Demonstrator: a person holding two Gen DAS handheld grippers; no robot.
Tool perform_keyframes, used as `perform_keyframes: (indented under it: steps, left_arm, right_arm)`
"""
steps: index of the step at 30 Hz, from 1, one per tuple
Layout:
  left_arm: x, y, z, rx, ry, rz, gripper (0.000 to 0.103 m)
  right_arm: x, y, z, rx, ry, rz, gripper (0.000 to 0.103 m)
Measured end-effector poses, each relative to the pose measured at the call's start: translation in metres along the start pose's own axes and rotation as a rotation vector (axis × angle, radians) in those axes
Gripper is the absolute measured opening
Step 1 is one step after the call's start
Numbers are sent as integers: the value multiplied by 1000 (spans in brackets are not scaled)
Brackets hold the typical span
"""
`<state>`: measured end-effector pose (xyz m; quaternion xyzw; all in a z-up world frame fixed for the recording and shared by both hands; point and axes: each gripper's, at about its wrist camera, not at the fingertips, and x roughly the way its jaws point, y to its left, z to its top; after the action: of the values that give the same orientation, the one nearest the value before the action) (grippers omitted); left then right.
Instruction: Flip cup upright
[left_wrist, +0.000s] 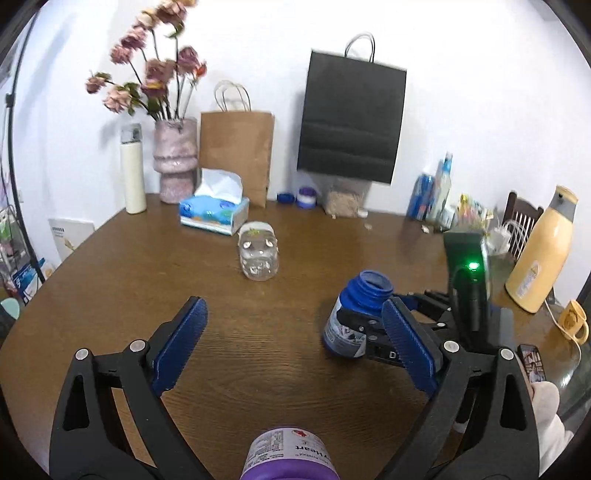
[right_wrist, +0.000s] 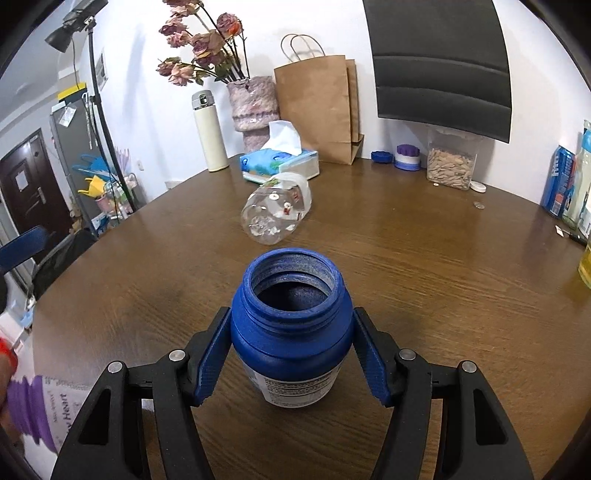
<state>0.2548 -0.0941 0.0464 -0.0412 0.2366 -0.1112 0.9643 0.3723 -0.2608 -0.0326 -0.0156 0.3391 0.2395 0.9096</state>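
**Blue jar clamped and tipped mouth-up; clear bottle lying ahead**

Left wrist view: the left hand-held gripper (left_wrist: 291, 343) stands wide open over the bare table (left_wrist: 147, 280), nothing between its blue pads. Just off its right finger, the right hand-held gripper (left_wrist: 373, 332) comes in from the side and grips a blue jar (left_wrist: 356, 314), the jar's open mouth tilted up and away. I take this jar to be the cup of the task, since it is the one thing being handled. Below the left hand-held gripper, almost under the camera, a purple-lidded bottle (left_wrist: 288, 456) shows at the frame's bottom edge; what holds it cannot be told. Farther ahead of the open fingers a clear plastic bottle (left_wrist: 258, 254) lies on its side, and beyond it sits a tissue box (left_wrist: 214, 214).

Right wrist view: the right hand-held gripper (right_wrist: 291, 354) is closed on the blue jar (right_wrist: 291, 325), one pad on each side of its body below the shoulder. That leaves the threaded mouth free and gives the wrist a turning axis across the jar. The mouth faces up toward the camera and the labelled lower body points down at the table (right_wrist: 443, 277); whether the base touches the wood cannot be told. The jar looks nearly upright, so the flip seems largely done, with setting down and letting go remaining. The clear plastic bottle (right_wrist: 277, 210) lies well ahead of the fingertips, clear of the jar.
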Motion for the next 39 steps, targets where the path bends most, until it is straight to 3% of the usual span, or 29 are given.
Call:
perform_keyframes:
  steps: [2,5,11,13,15,16,25,33,39]
  left_arm:
    - [5,0,-1,17,-10,11,103]
    - [36,3,-19,48,71,71,103]
    - [83,22,-37,9,182,42,103]
    - [84,26,-35,-6,171,43,103]
    - [83,25,-33,1,162,40,103]
    - [81,24,-32,5,158,36,103]
    - [30,29,-15,-5,61,42,103]
    - [-29,42,-19,4,-20,77,103]
    - [-60,49,-29,-14,-56,93,103]
  right_arm:
    - [0,3,0,2,1,10,68]
    - [1,7,-1,0,4,6,68]
    - [-4,13,-4,-22,24,11,69]
    - [-3,14,-4,-34,28,4,69]
    - [-4,14,-3,-39,25,-23,83]
    - [-6,15,-3,-39,19,-32,84]
    - [-63,21,2,-17,-63,-59,84]
    - [-134,34,-29,-14,-158,-164,84]
    - [-165,41,-49,25,-210,-185,84]
